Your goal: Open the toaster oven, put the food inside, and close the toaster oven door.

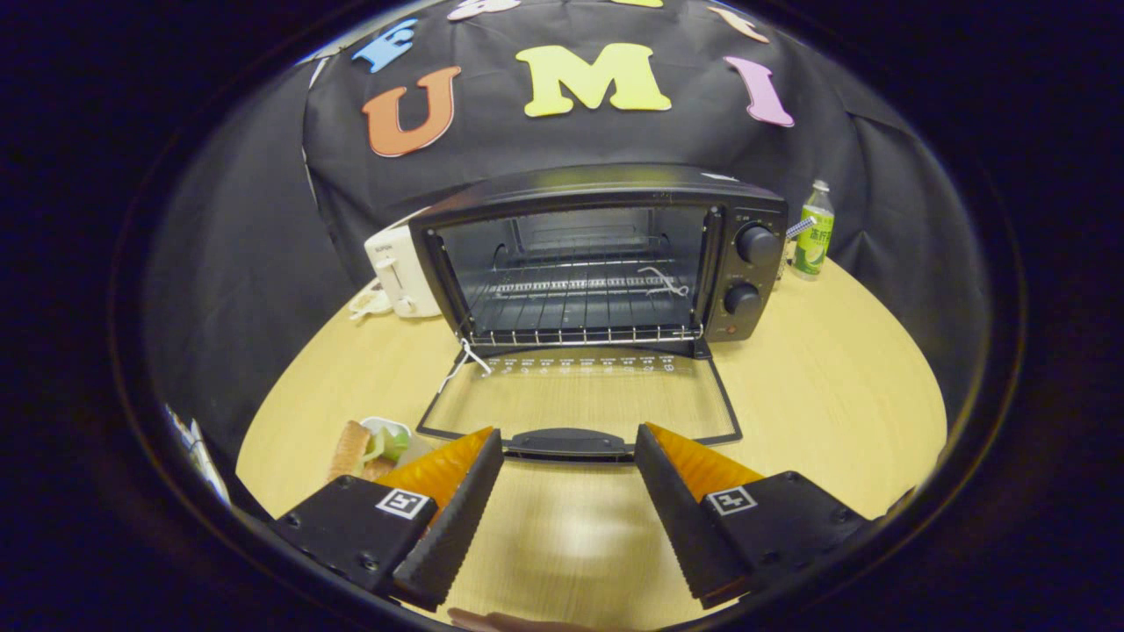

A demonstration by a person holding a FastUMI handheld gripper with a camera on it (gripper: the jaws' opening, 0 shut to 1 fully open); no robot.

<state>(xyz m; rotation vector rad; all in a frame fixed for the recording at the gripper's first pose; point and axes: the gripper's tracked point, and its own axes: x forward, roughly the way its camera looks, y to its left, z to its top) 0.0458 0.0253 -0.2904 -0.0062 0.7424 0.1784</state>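
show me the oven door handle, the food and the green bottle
door handle [568,441], gripper view, middle of the bar, just ahead of the open gripper [568,443]
food [362,446], gripper view, its bread part
green bottle [815,233], gripper view, its label

I can read nothing: the print on the green bottle [814,231], the white toaster [397,272] and the oven door [580,399] is too small.

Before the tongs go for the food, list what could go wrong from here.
1. The oven door lies flat open on the table, its handle just ahead of the open tongs; a low sweep toward the food beside the left finger could knock it.
2. A loose white string hangs at the door hinge and might snag.
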